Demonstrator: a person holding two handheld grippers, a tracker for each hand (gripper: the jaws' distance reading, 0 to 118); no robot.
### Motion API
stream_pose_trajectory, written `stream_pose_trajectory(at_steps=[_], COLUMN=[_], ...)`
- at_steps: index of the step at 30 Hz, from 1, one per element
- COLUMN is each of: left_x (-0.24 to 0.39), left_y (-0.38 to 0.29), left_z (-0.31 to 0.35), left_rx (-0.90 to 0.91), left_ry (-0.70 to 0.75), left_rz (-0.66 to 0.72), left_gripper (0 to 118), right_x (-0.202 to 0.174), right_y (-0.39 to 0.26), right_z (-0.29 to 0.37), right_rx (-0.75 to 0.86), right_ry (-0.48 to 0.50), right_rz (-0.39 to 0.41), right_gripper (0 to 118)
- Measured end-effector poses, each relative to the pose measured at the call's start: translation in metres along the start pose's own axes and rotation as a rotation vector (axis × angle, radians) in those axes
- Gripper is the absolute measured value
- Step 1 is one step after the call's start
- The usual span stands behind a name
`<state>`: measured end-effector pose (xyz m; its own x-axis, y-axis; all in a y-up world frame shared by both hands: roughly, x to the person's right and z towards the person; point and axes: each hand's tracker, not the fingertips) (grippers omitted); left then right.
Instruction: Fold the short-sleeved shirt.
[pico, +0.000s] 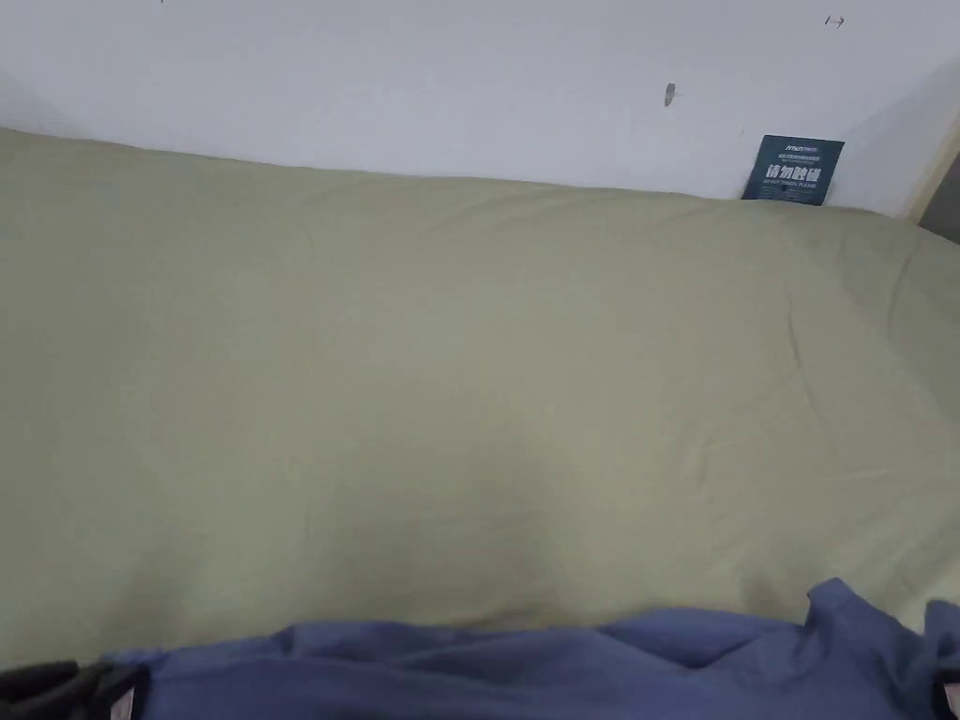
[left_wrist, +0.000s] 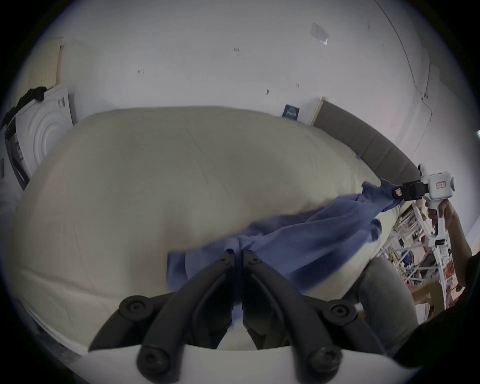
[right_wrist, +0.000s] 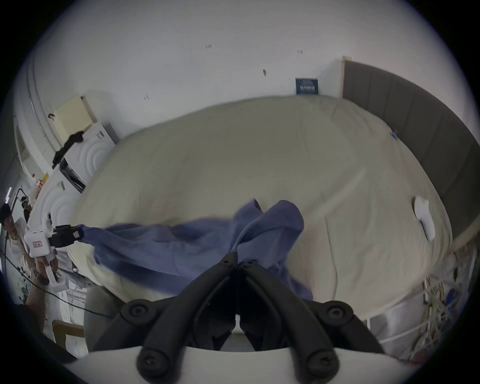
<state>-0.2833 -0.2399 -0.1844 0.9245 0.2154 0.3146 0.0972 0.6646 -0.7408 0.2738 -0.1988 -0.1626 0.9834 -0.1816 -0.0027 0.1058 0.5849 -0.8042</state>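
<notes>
Blue shirt (right_wrist: 181, 249), rumpled, stretched above the bed's near edge

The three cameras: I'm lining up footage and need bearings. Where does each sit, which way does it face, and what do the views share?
Head view: on the person's head, facing across the bed toward the wall; blue shirt at the bottom edge.
Left gripper view: rides the left gripper, facing over the bed; shows the right gripper, hand and a trouser leg.
Right gripper view: rides the right gripper; shows the left gripper and hand.
Shared: shirt, bed, wall.
</notes>
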Motion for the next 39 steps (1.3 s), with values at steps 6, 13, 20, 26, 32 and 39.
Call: stream_pose_trajectory(at_steps=[6,13,20,26,32,39], left_x=[-0.007,0.000,-0.011,-0.011,0.009,-0.025], left_y=[-0.052,-0.067,-0.051,-0.046,-0.055,-0.064], left_z=[-0.012,-0.031,0.036,0.053,0.056,0.031], left_rx=[-0.086,-0.139,0.119,0.219,0.219,0.144], left_ry=[0.016,0.027,0.007,0.127,0.192,-0.015], left_rz=[0.051,0.138,0.374,0.297,0.225,0.306], left_gripper=[4,42,69,62,1,8], right_x=[0.012,0.020,-0.005,-0.071,-0.116,-0.124], right_y=[-0.038,-0.053,-0.043,-0.040,-0.057,-0.063], right_z=[-0.017,-0.040,0.039,0.067,0.054,0.043], right_rx=[-0.120,-0.219,0.065,0.212,0.214,0.183], right_ry=[-0.053,-0.045,0.107,0.054,0.096,0.181], right_rz=[-0.040,-0.147,-0.197,0.063,0.145,0.133], right_gripper=[2,8,69,28,1,1])
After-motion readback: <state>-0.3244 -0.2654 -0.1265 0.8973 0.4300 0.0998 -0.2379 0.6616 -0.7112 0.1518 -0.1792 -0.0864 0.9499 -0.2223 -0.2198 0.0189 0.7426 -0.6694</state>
